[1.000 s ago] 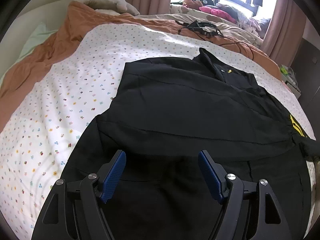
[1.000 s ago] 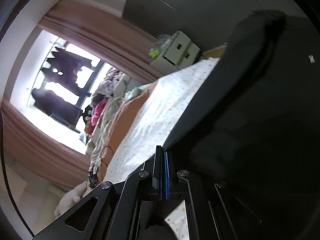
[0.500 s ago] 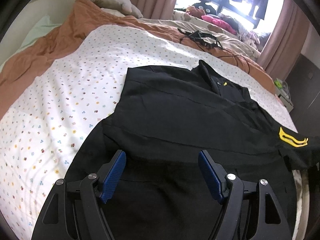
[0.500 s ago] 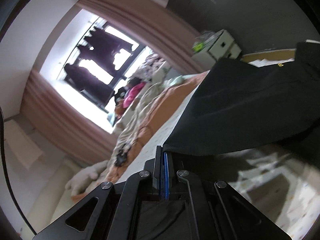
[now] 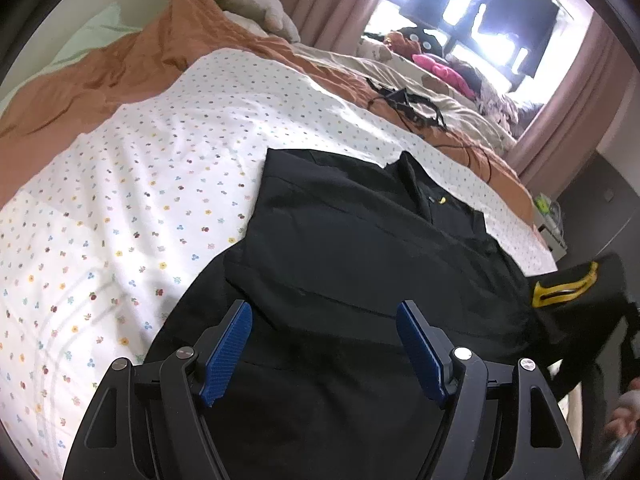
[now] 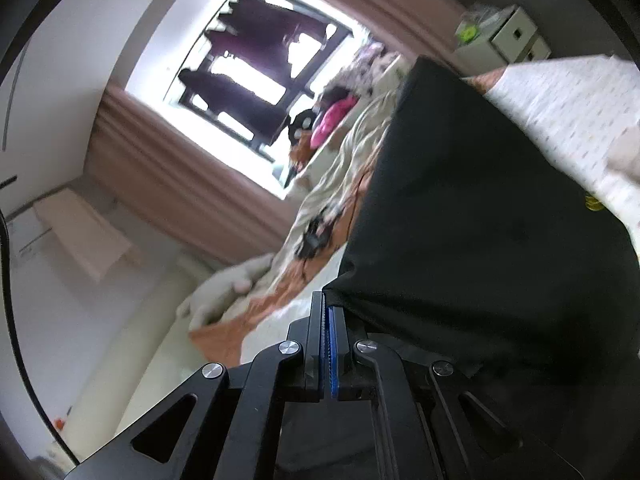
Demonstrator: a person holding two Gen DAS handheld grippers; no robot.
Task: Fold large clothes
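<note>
A large black shirt [image 5: 352,248] with a collar and a yellow emblem [image 5: 564,288] lies spread on the flowered white sheet [image 5: 132,184] of a bed. My left gripper [image 5: 326,344] is open and empty, held just above the shirt's near part. My right gripper [image 6: 330,320] is shut on an edge of the black shirt [image 6: 480,208] and holds that part lifted off the bed, so the cloth hangs in front of the right wrist camera. In the left wrist view the lifted sleeve with the emblem stands up at the right.
An orange blanket [image 5: 120,68] and a grey plush toy [image 5: 244,4] lie at the head of the bed. Black cables [image 5: 404,104] and a pile of clothes [image 5: 440,68] lie by the window. A white drawer unit [image 6: 504,36] stands beyond the bed.
My right gripper has lifted and swung its held edge of the shirt upward and across. In the left wrist view the emblem sleeve has risen off the bed at the right. The left gripper stayed open.
</note>
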